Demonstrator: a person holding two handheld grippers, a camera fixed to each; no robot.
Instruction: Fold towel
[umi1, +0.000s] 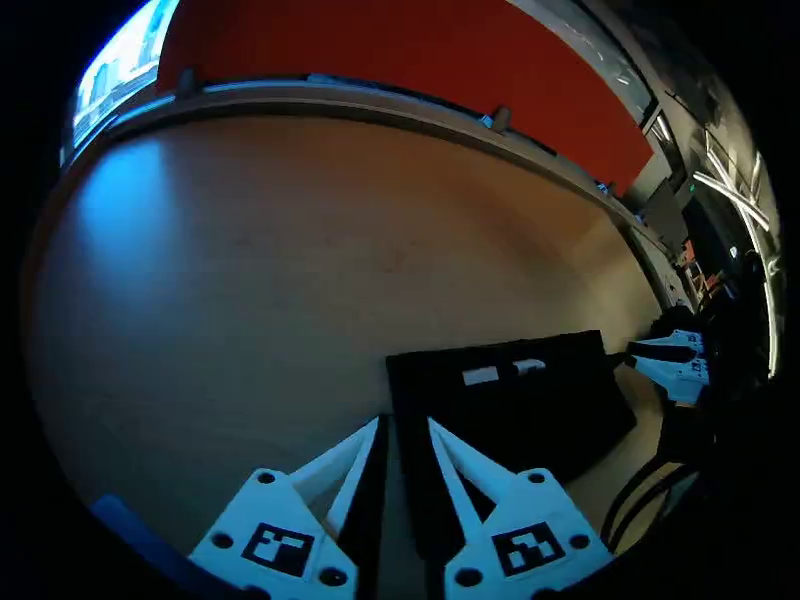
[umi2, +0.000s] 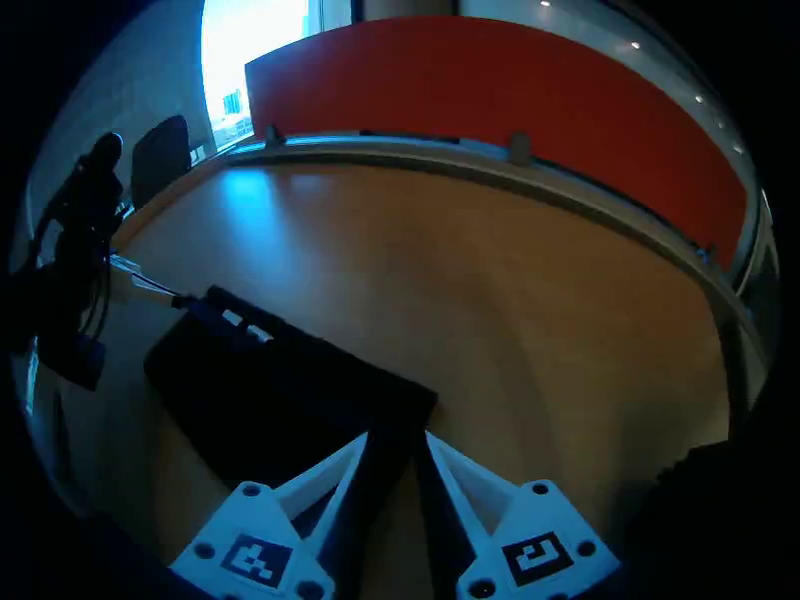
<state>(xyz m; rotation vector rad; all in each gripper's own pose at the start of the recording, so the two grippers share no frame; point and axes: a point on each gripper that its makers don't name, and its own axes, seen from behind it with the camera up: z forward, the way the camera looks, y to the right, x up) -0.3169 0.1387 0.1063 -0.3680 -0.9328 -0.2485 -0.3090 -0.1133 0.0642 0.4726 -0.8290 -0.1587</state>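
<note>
A black towel (umi1: 520, 410) (umi2: 270, 395) lies flat on the wooden table (umi1: 280, 270) (umi2: 500, 280), with a small white label (umi1: 500, 373) (umi2: 240, 322) on it. My left gripper (umi1: 405, 425) is closed to a narrow gap over the towel's near corner. In the right gripper view, the left gripper (umi2: 175, 296) pinches that corner at the far left. My right gripper (umi2: 397, 437) is closed on the opposite corner. In the left gripper view, the right gripper (umi1: 632, 357) grips the towel's far right corner.
A red partition (umi1: 400, 50) (umi2: 500, 80) stands along the table's back edge. A dark chair (umi2: 160, 150) and a bright window (umi2: 255, 50) are at the far left. Dark cables (umi1: 640, 490) hang near the table's right edge.
</note>
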